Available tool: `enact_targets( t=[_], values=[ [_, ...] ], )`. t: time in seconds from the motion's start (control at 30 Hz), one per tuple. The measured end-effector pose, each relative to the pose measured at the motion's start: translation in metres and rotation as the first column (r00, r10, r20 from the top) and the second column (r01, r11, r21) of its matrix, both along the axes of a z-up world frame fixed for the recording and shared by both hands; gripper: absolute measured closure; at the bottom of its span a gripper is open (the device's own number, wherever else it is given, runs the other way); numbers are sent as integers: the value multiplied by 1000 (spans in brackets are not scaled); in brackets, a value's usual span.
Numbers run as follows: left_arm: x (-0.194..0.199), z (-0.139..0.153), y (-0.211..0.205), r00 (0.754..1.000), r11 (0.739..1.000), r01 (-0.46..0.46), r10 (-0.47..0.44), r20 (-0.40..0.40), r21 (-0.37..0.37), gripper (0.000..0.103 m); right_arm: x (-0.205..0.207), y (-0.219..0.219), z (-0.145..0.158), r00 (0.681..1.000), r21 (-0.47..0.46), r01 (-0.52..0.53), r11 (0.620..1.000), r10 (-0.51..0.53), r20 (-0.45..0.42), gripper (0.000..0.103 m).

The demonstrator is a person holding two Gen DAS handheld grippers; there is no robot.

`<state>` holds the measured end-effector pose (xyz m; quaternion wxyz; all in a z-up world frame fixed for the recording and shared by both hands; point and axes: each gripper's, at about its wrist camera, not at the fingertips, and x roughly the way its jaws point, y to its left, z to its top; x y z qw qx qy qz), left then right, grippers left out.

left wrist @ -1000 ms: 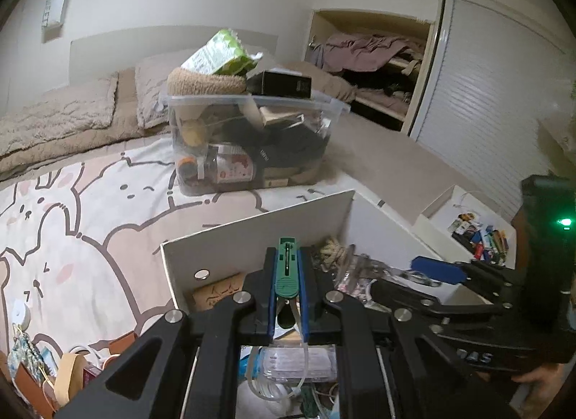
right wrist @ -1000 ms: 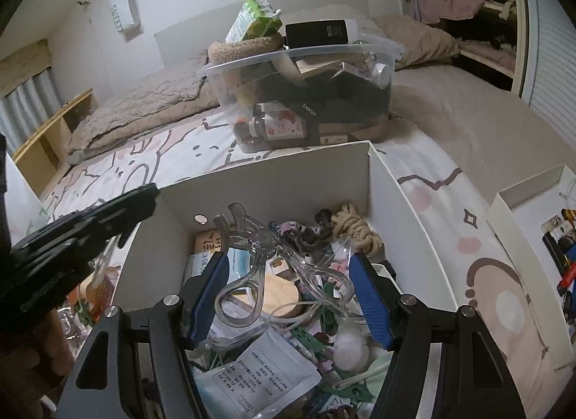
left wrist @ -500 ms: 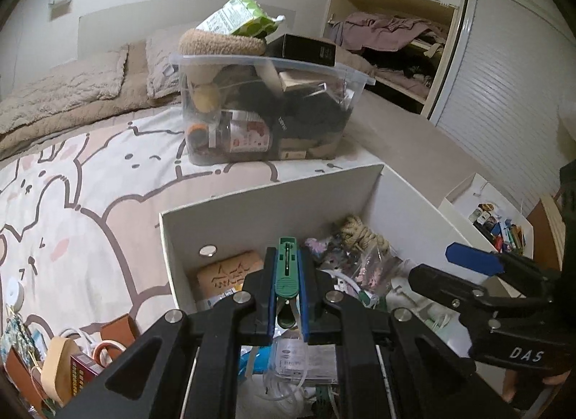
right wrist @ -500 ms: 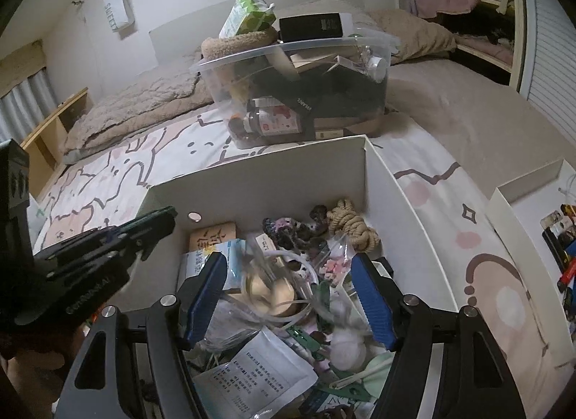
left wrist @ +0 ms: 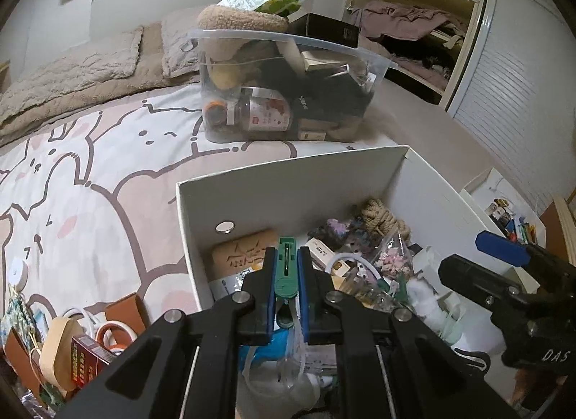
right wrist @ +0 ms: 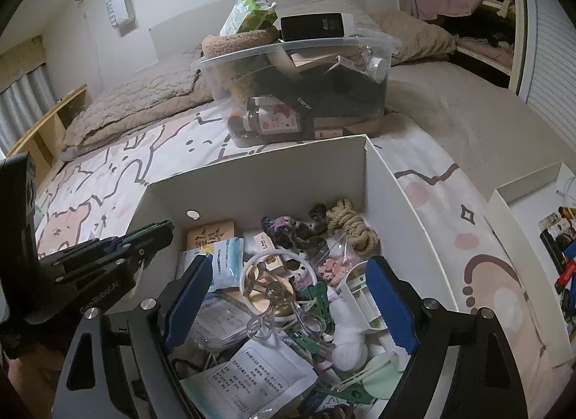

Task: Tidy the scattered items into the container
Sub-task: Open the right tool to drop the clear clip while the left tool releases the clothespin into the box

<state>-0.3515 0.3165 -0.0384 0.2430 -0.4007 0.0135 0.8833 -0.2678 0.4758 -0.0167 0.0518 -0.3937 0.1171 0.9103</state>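
Observation:
A white box (left wrist: 288, 170) full of small items stands on the bed. My left gripper (left wrist: 287, 257) hangs over its near left corner, shut on a green clip (left wrist: 286, 275) that stands upright between the blue pads. It appears from the side in the right wrist view as the left gripper (right wrist: 158, 235). My right gripper (right wrist: 288, 275) hovers over the middle of the white box (right wrist: 252, 166), its jaws opening. A clear claw clip (right wrist: 284, 305) lies loose on the pile below, touching neither pad. The right gripper (left wrist: 471, 257) also shows at the right of the left wrist view.
A clear plastic bin (left wrist: 284, 87), overfilled, stands behind the box. Scattered tape rolls and small boxes (left wrist: 72, 339) lie on the bedspread left of the box. A shallow white tray (right wrist: 554, 239) with small items sits to the right. Pillows and an open closet lie beyond.
The right jaws have spread wider and the clear claw clip has dropped from them onto the pile in the box. The left gripper with the green clip has sunk closer to the box.

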Motion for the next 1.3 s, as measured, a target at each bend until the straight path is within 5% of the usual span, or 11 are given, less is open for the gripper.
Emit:
enact_targets(
  t=[0.03,0.13,0.6,1.03,1.2,1.3],
  values=[
    [0,-1,-1,1000,1000,-6,6,-1,-9,90,-1,1,0,1000,-6,2,1000,-2,1,16],
    [0,-1,-4,1000,1000,-19,19,-1,-17,60,-1,3,-2,1000,-22,3,1000,-3,8,16],
    [4,0,-3,1000,1000,-20,20,-13,-20,60,-2,-7,0,1000,50,-12,999,12,12,16],
    [9,7,-12,999,999,-24,23,-33,-29,60,-1,-3,-1,1000,26,4,1000,-5,17,16],
    [14,10,-16,999,1000,-17,16,-35,-26,52,-2,-1,-2,999,29,17,999,-18,27,16],
    [19,14,-16,999,999,-15,14,-48,-31,32,-2,-1,-2,999,30,22,999,-23,33,15]
  ],
)
